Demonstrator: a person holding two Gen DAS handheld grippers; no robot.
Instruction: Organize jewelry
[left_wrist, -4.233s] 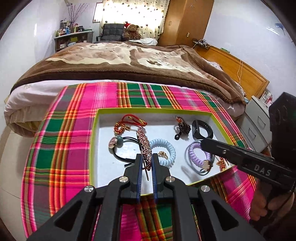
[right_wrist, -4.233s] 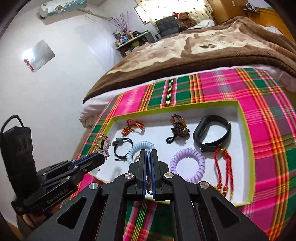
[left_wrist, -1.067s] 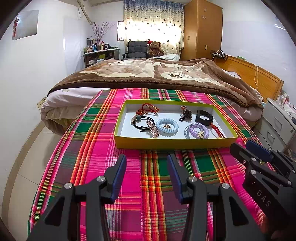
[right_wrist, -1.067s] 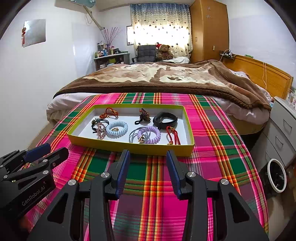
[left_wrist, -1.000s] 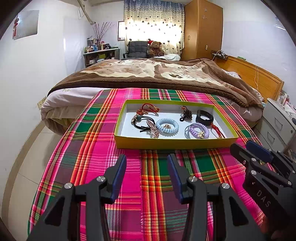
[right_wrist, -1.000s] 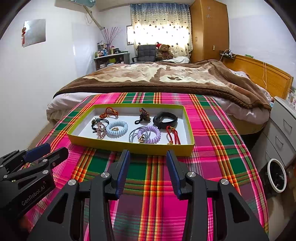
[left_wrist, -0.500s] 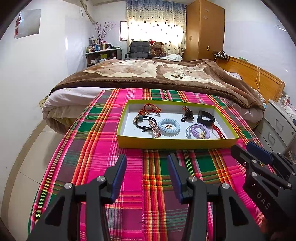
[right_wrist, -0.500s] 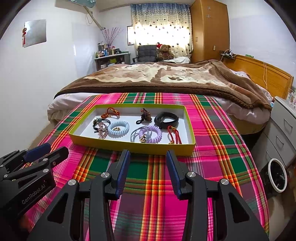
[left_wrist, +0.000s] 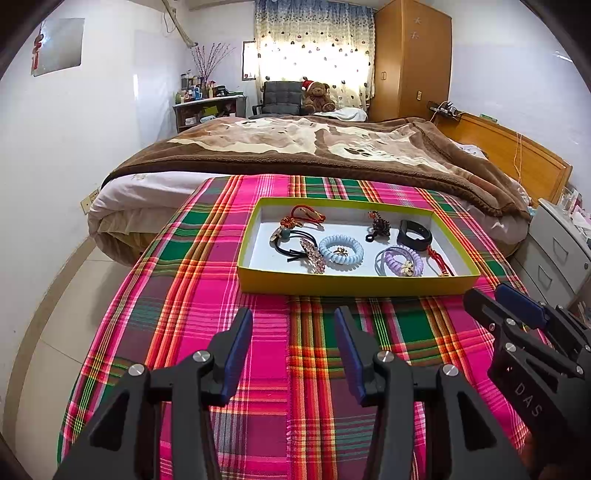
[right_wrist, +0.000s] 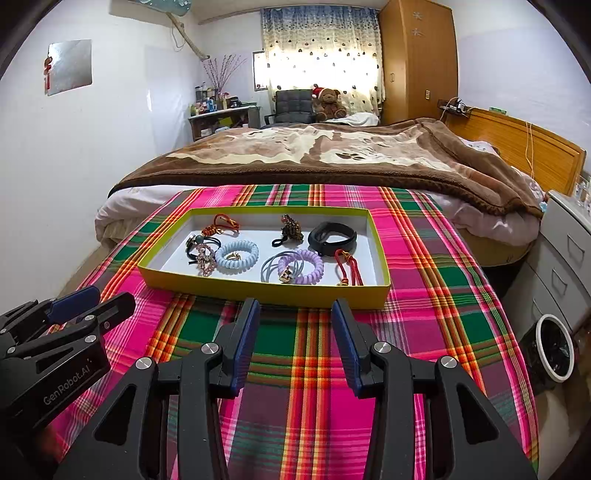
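A yellow tray (left_wrist: 354, 285) (right_wrist: 258, 290) sits on the plaid cloth. In it lie several pieces: a red cord knot (left_wrist: 301, 216), a black hair tie (left_wrist: 291, 243), a jewelled clip (left_wrist: 313, 254), a blue coil tie (left_wrist: 340, 249) (right_wrist: 236, 254), a purple coil tie (left_wrist: 400, 261) (right_wrist: 301, 270), a dark beaded piece (left_wrist: 378, 226), a black band (left_wrist: 414, 235) (right_wrist: 332, 234) and a red cord (left_wrist: 439, 260). My left gripper (left_wrist: 293, 321) is open and empty, well short of the tray. My right gripper (right_wrist: 295, 312) is open and empty, just before the tray's near wall.
The plaid cloth (left_wrist: 207, 295) covers the table in front of a bed with a brown blanket (left_wrist: 314, 147). Grey drawers (right_wrist: 565, 243) and a bin (right_wrist: 554, 347) stand on the right. The wall and floor lie to the left.
Since about four seconds ago both grippers have opened and drawn back from the tray. The clip and a ring now lie in the tray. Over the last second almost nothing has moved.
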